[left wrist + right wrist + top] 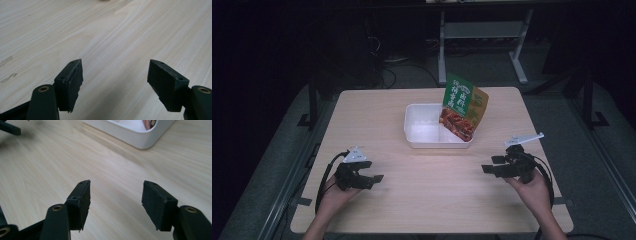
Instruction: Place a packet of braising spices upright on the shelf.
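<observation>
Two hand-held grippers sit low over the counter (377, 210) right now, and both are empty. The left hand-held gripper (373, 178) has its jaws spread wide over bare wood, and the right hand-held gripper (492, 165) is just as wide, angled toward the white tray (412, 135), nothing between the pads. The snack pouch (463, 106) stands propped in the tray's right compartment, leaning on the far right corner, top poking well above the rim. Here's the risk, as I read it: that pouch is tall, light and only leaning, so a sideways nudge from a jaw could topple it out. The tray looks light too; a one-sided pull might drag or tip it across the counter.
</observation>
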Demonstrator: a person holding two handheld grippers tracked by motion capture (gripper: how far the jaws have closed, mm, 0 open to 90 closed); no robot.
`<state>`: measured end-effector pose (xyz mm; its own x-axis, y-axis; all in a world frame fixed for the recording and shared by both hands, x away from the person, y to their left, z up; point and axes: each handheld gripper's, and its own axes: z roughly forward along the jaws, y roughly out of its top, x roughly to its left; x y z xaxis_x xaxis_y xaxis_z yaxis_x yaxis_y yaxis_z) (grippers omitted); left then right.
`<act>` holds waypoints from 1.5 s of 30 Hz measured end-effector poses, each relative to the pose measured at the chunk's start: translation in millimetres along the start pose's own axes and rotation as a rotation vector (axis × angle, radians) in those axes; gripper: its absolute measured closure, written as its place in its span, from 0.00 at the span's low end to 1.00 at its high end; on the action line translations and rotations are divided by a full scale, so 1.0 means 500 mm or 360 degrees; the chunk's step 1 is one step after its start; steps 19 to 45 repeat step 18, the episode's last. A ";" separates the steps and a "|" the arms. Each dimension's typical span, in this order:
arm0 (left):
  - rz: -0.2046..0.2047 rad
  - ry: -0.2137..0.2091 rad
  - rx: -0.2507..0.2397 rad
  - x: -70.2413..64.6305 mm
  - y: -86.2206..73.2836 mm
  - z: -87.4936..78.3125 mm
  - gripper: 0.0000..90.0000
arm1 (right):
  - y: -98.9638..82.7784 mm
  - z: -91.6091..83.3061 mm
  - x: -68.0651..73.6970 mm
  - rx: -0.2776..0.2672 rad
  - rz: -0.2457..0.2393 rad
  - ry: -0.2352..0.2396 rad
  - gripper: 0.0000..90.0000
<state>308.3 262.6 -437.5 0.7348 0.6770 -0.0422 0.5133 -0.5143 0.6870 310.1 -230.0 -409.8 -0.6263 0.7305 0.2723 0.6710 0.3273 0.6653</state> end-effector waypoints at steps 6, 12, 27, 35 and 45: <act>0.0001 -0.0005 0.0000 -0.003 0.000 0.001 0.32 | -0.027 0.007 0.012 0.0022 -0.0007 0.0015 0.44; 0.0012 -0.0007 0.0011 -0.004 0.000 0.003 0.31 | -0.054 0.014 0.027 0.0022 -0.0025 0.0017 0.43; 0.0016 -0.0014 0.0010 -0.005 0.001 0.003 0.31 | -0.088 0.003 0.042 -0.0012 -0.0018 0.0017 0.42; 0.0016 -0.0014 0.0010 -0.005 0.001 0.003 0.31 | -0.088 0.003 0.042 -0.0012 -0.0018 0.0017 0.42; 0.0016 -0.0014 0.0010 -0.005 0.001 0.003 0.31 | -0.088 0.003 0.042 -0.0012 -0.0018 0.0017 0.42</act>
